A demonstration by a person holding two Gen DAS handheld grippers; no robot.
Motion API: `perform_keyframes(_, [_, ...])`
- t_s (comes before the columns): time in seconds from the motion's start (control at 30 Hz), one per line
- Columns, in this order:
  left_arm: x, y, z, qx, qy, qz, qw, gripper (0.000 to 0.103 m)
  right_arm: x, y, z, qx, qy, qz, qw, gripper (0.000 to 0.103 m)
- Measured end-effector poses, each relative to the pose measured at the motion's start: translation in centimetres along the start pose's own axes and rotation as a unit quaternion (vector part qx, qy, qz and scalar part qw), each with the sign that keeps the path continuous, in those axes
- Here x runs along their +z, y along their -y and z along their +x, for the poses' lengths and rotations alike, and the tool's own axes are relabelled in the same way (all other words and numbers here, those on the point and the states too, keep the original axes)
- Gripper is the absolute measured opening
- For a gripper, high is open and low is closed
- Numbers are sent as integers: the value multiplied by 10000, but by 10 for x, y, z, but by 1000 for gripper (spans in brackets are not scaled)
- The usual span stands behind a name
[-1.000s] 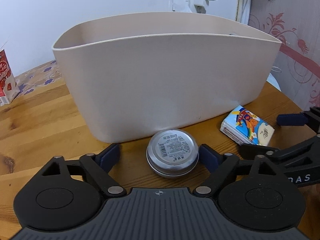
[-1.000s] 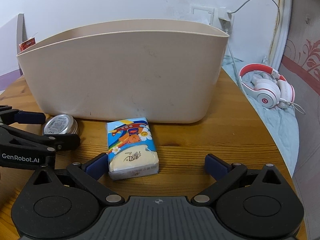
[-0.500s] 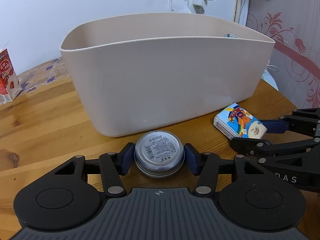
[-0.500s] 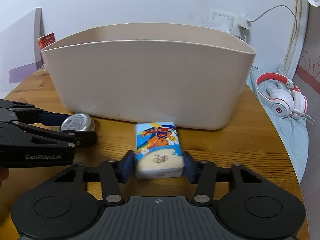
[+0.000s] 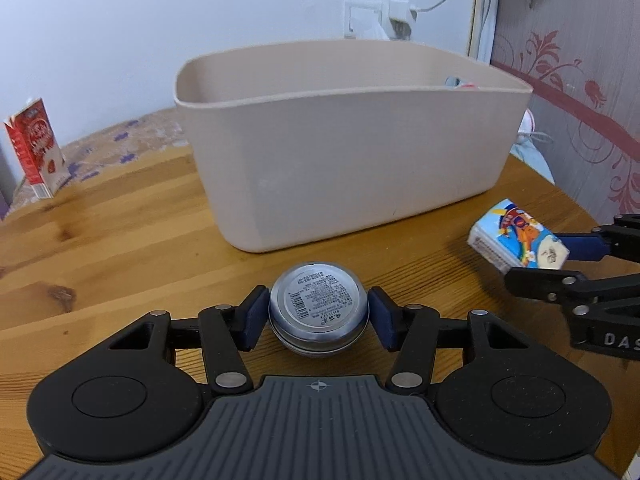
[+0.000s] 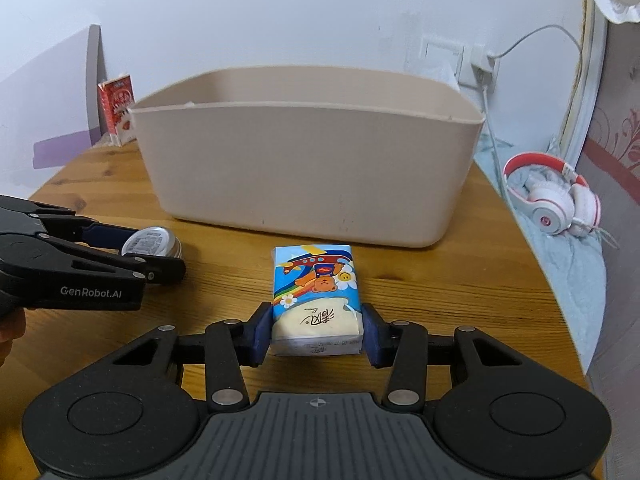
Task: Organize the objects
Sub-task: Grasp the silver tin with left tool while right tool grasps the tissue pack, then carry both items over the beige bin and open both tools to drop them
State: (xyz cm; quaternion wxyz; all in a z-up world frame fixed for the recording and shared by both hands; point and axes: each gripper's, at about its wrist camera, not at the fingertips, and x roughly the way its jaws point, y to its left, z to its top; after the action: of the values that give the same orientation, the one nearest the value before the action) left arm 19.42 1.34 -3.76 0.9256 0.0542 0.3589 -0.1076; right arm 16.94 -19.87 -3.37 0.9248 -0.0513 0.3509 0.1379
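My left gripper (image 5: 318, 318) is shut on a round silver tin (image 5: 318, 306) with a barcode label and holds it above the wooden table in front of the beige bin (image 5: 352, 168). My right gripper (image 6: 317, 334) is shut on a colourful tissue pack (image 6: 316, 296) with a cartoon bear and holds it up in front of the same bin (image 6: 308, 184). In the left wrist view the tissue pack (image 5: 518, 240) shows at the right. In the right wrist view the tin (image 6: 152, 242) shows at the left, in the left gripper.
A red milk carton (image 5: 36, 148) stands on the table's far left, also in the right wrist view (image 6: 118, 108). White and red headphones (image 6: 556, 196) lie on a blue cloth right of the table. A wall socket with a cable (image 5: 384, 20) is behind the bin.
Both grippers closed, the left on the tin and the right on the tissue pack, then lifted them off the table and drew back from the bin.
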Motion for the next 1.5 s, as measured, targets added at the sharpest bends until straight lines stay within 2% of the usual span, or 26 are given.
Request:
perform_keyframes(0.17, [1,-1,-25,-55,176,66,9998,55,4,-3,-26,-11,248,-45,9997,43])
perform_keyframes(0.5, [26,-10,-64,-77,645,110,9978,55,16,-1,-61,-142,725,-51,9973,43])
perform_keyframes(0.87, [67,-18,-71,-65,1047,129,9944,55,59,10,-75,-240,1333,90,9907,43])
perform_keyframes(1.17, [115,-27,-41,30,1218,69,9925,55,106,25,-51,-245,1576,205,9870,43])
perform_keyframes(1.3, [133,-31,-12,171,1104,132,9937,55,125,29,-31,-243,1545,183,9875,43])
perform_keyframes(1.5, [145,-36,33,183,650,113,9977,55,145,30,8,-270,1317,125,9908,43])
